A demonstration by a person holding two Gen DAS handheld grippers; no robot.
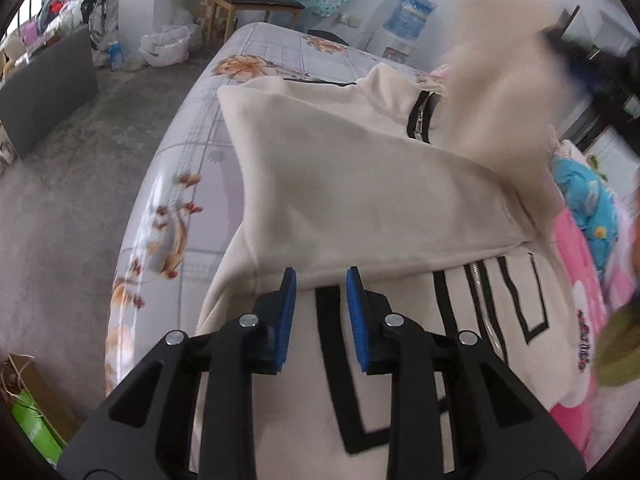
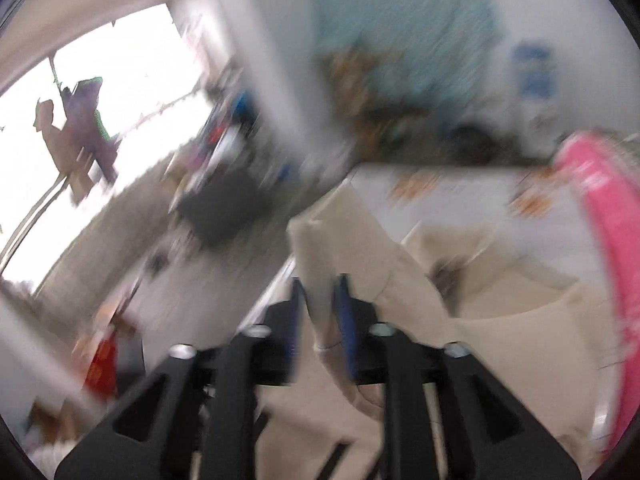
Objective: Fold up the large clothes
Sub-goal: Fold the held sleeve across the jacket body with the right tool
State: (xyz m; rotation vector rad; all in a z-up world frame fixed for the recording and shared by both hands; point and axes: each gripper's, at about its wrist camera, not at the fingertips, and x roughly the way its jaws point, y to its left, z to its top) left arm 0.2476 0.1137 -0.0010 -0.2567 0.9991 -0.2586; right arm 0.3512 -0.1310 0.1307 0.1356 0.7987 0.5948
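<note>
A cream zip jacket [image 1: 360, 184] with big black letters lies on a floral bed sheet [image 1: 180, 184], one sleeve folded across its chest. Just above the jacket's front hovers my left gripper [image 1: 320, 276], blue pads apart with nothing between them. In the left wrist view my right gripper [image 1: 580, 60] is a dark blur at the upper right, with the other cream sleeve [image 1: 500, 80] trailing from it in the air. The right wrist view is badly smeared. There the cream sleeve [image 2: 344, 232] runs between the fingers of the right gripper [image 2: 318, 280]; whether the pads press on it is unclear.
A pink and blue blanket [image 1: 572, 256] lies along the jacket's right side and shows as a pink blanket [image 2: 608, 208] in the right wrist view. Left of the bed is concrete floor [image 1: 80, 184] with a grey panel [image 1: 48, 84]. A chair [image 1: 256, 4] stands beyond the bed.
</note>
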